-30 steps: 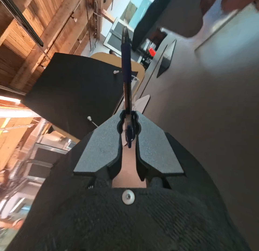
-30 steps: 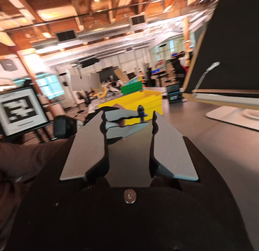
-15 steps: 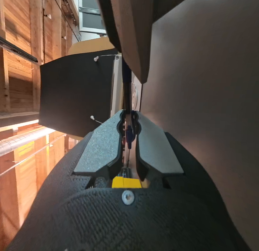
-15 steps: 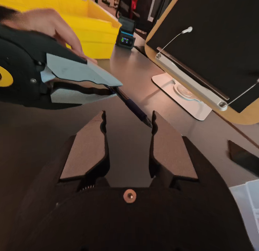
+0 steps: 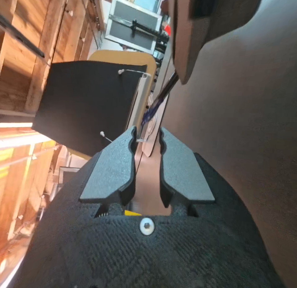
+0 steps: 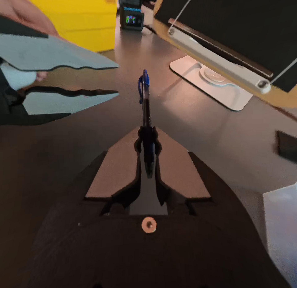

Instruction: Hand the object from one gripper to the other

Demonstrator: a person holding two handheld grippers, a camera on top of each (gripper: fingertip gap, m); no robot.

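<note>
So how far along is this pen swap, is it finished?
Nearly. Done: the right gripper is shut on the blue pen, whose clip end points away from it. The left gripper is open with nothing between its fingers; the right wrist view shows it apart from the pen. In hand: the right one alone carries the pen above the dark table. Left: probably just drawing apart.

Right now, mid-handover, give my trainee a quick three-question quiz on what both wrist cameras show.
1. True or false: the right gripper is shut on the blue pen.
2. The left gripper is: A) open with nothing in it, B) shut on the pen, C) out of view.
3. Fill in: the bin behind the left gripper, in the right wrist view, is coloured ____.

Key: 1 true; 2 A; 3 yellow.
</note>
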